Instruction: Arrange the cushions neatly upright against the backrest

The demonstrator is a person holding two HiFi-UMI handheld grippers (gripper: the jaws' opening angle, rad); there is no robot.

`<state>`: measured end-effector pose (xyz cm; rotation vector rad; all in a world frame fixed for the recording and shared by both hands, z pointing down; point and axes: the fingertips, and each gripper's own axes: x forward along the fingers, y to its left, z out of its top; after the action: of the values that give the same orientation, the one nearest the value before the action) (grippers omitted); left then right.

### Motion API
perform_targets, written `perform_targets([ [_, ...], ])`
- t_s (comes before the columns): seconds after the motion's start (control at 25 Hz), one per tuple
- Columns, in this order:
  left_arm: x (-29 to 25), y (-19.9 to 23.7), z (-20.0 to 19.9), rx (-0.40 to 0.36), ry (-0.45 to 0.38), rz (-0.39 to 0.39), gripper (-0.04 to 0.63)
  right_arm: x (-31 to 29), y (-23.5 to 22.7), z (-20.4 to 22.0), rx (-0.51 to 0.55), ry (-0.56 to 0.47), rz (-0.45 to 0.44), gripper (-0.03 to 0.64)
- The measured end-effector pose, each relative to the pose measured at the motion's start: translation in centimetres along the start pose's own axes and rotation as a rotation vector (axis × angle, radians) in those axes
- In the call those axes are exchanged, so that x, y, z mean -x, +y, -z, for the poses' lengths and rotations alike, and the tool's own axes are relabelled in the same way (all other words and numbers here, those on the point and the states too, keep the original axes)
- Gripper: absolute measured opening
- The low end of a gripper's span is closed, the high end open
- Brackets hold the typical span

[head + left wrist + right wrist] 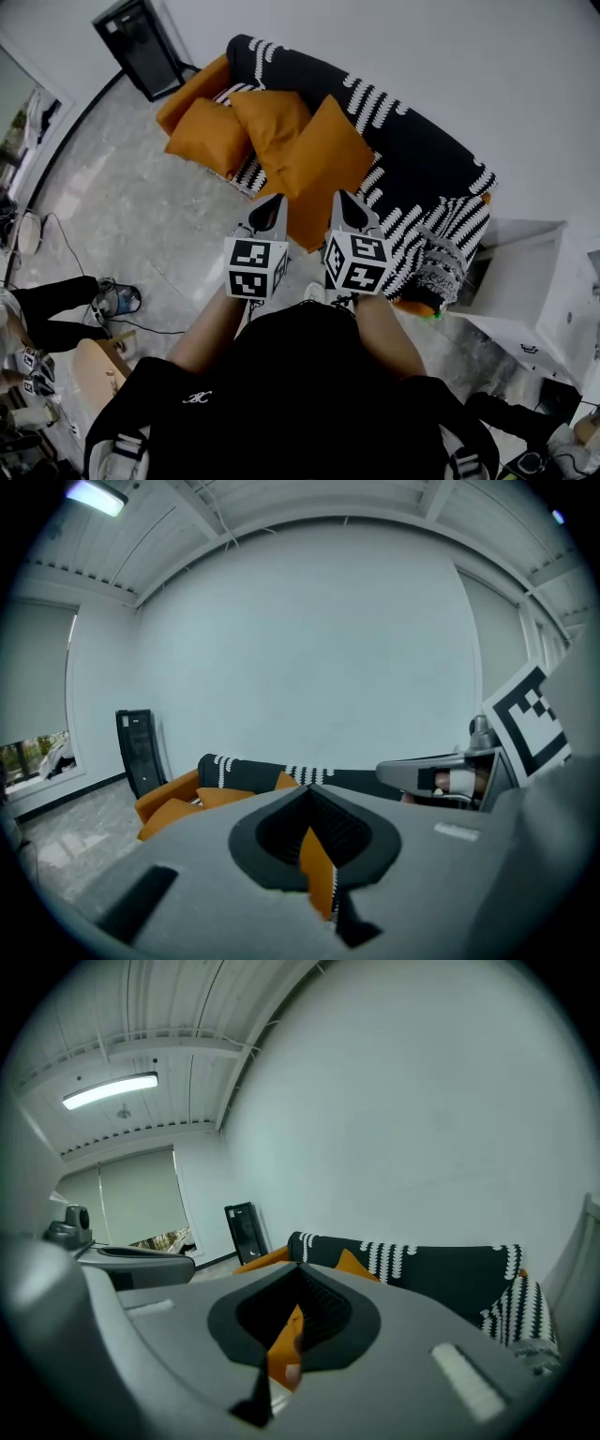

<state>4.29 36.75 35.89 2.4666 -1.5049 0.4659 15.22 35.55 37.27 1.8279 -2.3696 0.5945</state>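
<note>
Three orange cushions lie loosely on the sofa: one at the left (202,136), one in the middle (272,122), and a larger one (323,155) leaning over the seat. A black throw with white stripes (412,159) covers the backrest. My left gripper (275,204) and right gripper (345,202) hover side by side just in front of the seat edge, both shut with nothing in them. The left gripper view looks past the left gripper's closed jaws (312,789) at the cushions (220,797). A cushion corner (352,1262) shows beyond the right gripper's closed jaws (298,1269).
A black cabinet (141,47) stands by the wall left of the sofa. A white side table (525,272) sits at the sofa's right end, next to a grey knitted bundle (439,272). A person's legs (56,309) and a wooden stool (98,366) are at the left.
</note>
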Motion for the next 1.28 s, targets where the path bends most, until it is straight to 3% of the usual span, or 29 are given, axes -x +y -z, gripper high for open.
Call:
perform_targets([
  [0.28, -3.2, 0.6, -1.3, -0.042, 0.022, 0.034, 0.009, -3.2, -1.0, -1.3, -0.006, 0.017, -0.021, 0.007],
  [0.76, -7.3, 0.9, -0.3, -0.031, 0.058, 0.085, 0.044, -5.1, -3.0, -0.3, 0.010, 0.060, 0.028, 0.008],
  [0.92, -9.5, 2.2, -1.1, -0.056, 0.058, 0.144, 0.070, -7.0, -3.4, -0.9, 0.002, 0.065, 0.068, 0.008],
  [1.08, -12.1, 3.9, -1.2, -0.117, 0.081, 0.244, 0.172, -9.4, -3.4, -1.5, -0.008, 0.067, 0.118, 0.008],
  [1.28, -16.4, 7.6, -1.4, -0.205, 0.117, 0.363, 0.215, -12.6, -4.1, -2.4, -0.057, 0.069, 0.222, 0.008],
])
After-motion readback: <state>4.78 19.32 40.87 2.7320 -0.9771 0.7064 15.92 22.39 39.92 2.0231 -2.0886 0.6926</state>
